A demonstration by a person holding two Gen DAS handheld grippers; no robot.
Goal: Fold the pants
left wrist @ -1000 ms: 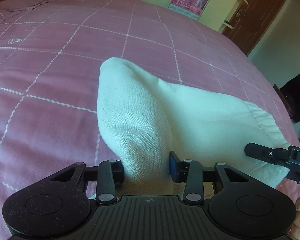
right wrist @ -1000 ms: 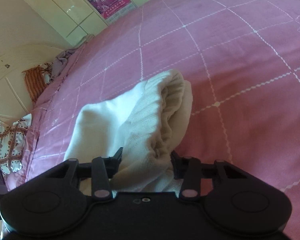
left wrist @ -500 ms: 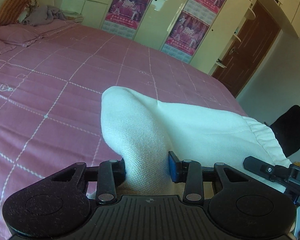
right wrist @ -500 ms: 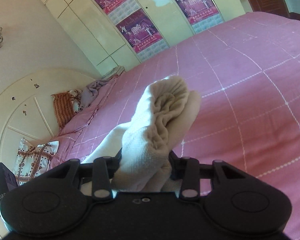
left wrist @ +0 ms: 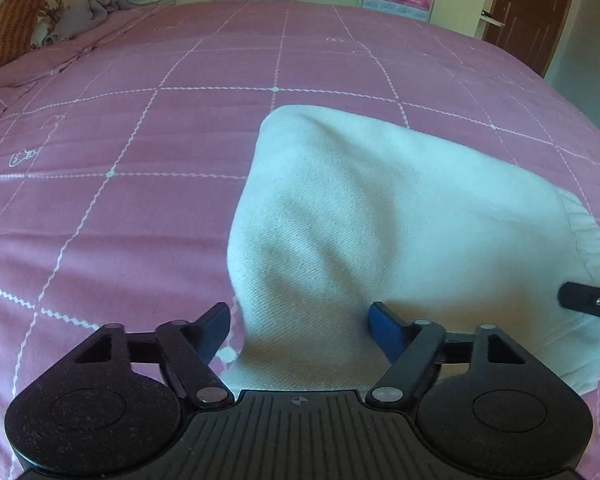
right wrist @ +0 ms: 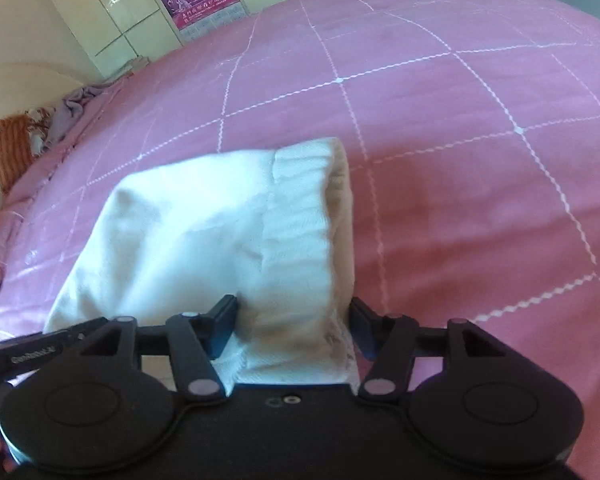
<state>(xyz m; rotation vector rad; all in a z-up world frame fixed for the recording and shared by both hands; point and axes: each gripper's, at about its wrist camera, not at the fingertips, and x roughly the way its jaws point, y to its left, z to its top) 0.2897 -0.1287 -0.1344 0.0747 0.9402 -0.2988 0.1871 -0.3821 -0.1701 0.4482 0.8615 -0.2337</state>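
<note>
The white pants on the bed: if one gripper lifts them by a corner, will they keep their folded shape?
Probably not. The white pants look soft and floppy: they bulge and sag over the pink bedspread. The layers near the ribbed waistband seem loose, so they would likely unfold and hang.

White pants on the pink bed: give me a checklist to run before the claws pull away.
1. Left claw releasing: ok, jaws opening, pads clear of the cloth between them.
2. Right claw releasing: ok, jaws opening; the waistband end sits between them, and contact at its right pad cannot be ruled out.
3. White pants resting on the pink bed cover: ok.
4. Fold flat: not ok, the bundle stands up in a hump.
5. Elastic waistband edges aligned: cannot tell.
</note>
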